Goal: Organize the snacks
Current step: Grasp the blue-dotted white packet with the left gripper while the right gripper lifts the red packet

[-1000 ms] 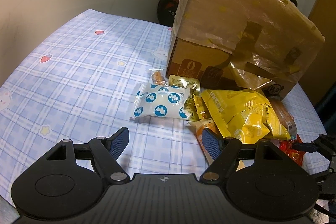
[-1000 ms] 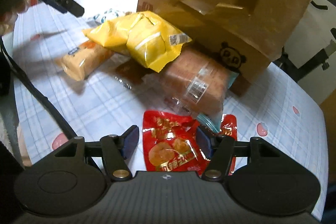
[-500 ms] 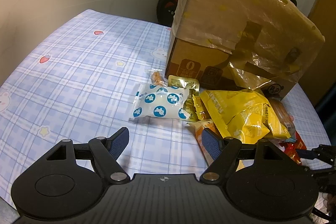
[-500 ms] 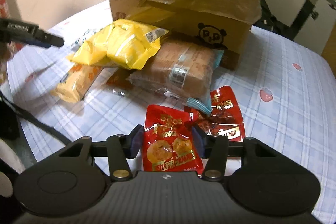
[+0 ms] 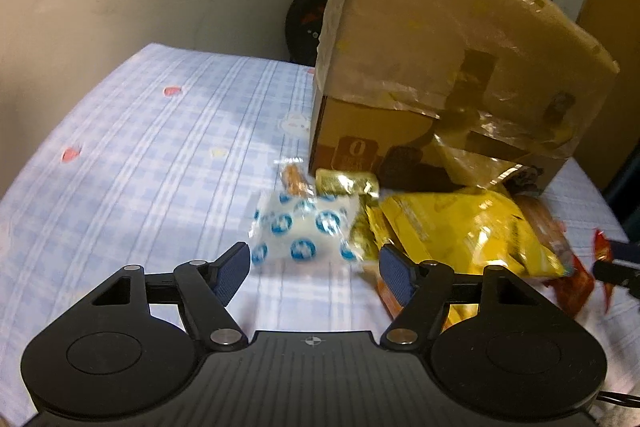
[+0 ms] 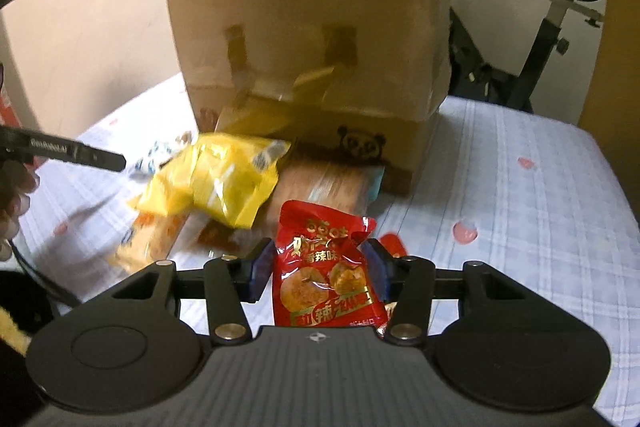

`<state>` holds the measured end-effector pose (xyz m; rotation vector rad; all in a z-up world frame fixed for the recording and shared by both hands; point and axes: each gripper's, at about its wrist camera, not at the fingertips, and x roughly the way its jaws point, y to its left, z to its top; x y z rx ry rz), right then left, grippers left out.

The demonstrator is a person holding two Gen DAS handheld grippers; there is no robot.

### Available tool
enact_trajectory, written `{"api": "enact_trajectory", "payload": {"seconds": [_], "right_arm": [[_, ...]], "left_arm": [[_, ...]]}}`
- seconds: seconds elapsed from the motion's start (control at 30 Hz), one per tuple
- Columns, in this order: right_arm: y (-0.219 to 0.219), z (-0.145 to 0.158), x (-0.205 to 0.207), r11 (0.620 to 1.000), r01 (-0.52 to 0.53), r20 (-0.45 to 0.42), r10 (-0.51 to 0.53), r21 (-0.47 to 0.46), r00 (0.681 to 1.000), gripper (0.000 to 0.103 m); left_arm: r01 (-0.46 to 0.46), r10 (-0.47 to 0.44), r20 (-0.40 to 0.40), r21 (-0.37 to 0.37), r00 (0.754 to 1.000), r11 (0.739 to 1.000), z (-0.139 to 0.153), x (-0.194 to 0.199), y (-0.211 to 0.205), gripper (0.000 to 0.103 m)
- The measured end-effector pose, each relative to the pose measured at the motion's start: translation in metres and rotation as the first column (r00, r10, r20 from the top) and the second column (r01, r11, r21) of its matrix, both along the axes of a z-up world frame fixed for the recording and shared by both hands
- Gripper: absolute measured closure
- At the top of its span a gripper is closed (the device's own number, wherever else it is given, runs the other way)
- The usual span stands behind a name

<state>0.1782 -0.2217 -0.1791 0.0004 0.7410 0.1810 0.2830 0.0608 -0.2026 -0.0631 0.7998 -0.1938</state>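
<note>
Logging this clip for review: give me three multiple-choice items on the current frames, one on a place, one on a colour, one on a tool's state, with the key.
1. Where does the yellow bag lie?
A. In front of the cardboard box
B. On top of the box
C. Off the table

2. What colour is the packet between the right tool's fingers?
A. Blue
B. Red
C. Green

3. What is the left tool's state?
A. Shut on the white-and-blue packet
B. Shut on the yellow bag
C. Open, gripping nothing

Key: A, the bag rests on the tablecloth at the box's base; B, the red packet sits between the right tool's fingers; C, the left tool's fingers stand wide apart, short of the white-and-blue packet.
</note>
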Motion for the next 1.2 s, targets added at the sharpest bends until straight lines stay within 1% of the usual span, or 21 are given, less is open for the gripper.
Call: {"api": "enact_trajectory", "payload": {"seconds": [0.13,0.27,0.3,0.37,0.43,0.5,0.53,0.57,0.6,0.67,0.8,0.87,1.07,1.2], "right_arm": [[-0.003,0.003,0.007,1.0,0.023,0.029,-0.024,0.02,0.999,0.051],[-0.002,0.004,0.009,0.999,0.032,0.047,-0.034,0.031,0.998,0.051],[-0.003,0.004,0.009,0.999,0.036,0.048,-0.037,0.034,0.998,0.051],[-0.004,0.003,0.01,0.998,0.041,0.047,-0.043,0.041,0.998,0.051],[-0.005,0.003,0.01,0.998,0.047,0.048,-0.049,0.042,0.998,0.051],[-0.007,0.002,0.011,0.997,0.056,0.046,-0.059,0.047,0.997,0.051],[-0.008,0.001,0.012,0.997,0.062,0.043,-0.064,0.05,0.997,0.051],[-0.009,0.0,0.013,0.996,0.066,0.039,-0.069,0.054,0.997,0.051],[-0.01,0.0,0.015,0.996,0.07,0.037,-0.072,0.055,0.997,0.051],[-0.011,0.0,0.017,0.996,0.076,0.039,-0.078,0.053,0.996,0.051],[-0.012,0.004,0.019,0.995,0.086,0.06,-0.09,0.057,0.994,0.051],[-0.013,0.005,0.02,0.995,0.086,0.07,-0.089,0.057,0.994,0.051],[-0.014,0.012,0.021,0.995,0.079,0.097,-0.084,0.055,0.992,0.051],[-0.014,0.022,0.021,0.996,0.074,0.128,-0.08,0.049,0.989,0.051]], "left_arm": [[-0.005,0.005,-0.002,-0.007,1.0,1.0,-0.008,0.026,0.002,0.028],[0.002,-0.003,-0.049,-0.015,0.999,1.0,-0.024,0.049,0.004,0.027],[0.012,-0.014,-0.059,-0.038,0.998,0.999,-0.028,0.053,0.006,0.024],[0.017,-0.022,-0.069,-0.06,0.997,0.998,-0.034,0.058,0.006,0.021],[0.026,-0.031,-0.077,-0.059,0.997,0.998,-0.038,0.061,0.003,0.02],[0.039,-0.041,-0.065,-0.038,0.997,0.999,-0.039,0.06,-0.001,0.021],[0.049,-0.05,-0.058,-0.024,0.997,0.999,-0.04,0.06,-0.003,0.026],[0.066,-0.067,-0.05,-0.025,0.996,0.998,-0.039,0.058,-0.004,0.042],[0.079,-0.081,-0.045,-0.038,0.996,0.996,-0.038,0.057,-0.005,0.043],[0.074,-0.076,-0.043,-0.035,0.996,0.997,-0.035,0.055,-0.005,0.047],[0.078,-0.078,-0.03,-0.001,0.997,0.997,-0.029,0.045,-0.005,0.05],[0.075,-0.075,-0.023,-0.006,0.997,0.997,-0.023,0.04,-0.001,0.05],[0.057,-0.056,0.033,-0.033,0.998,0.998,0.005,0.025,0.014,0.05],[0.046,-0.042,0.09,-0.044,0.995,0.998,0.03,0.018,0.02,0.05]]}}
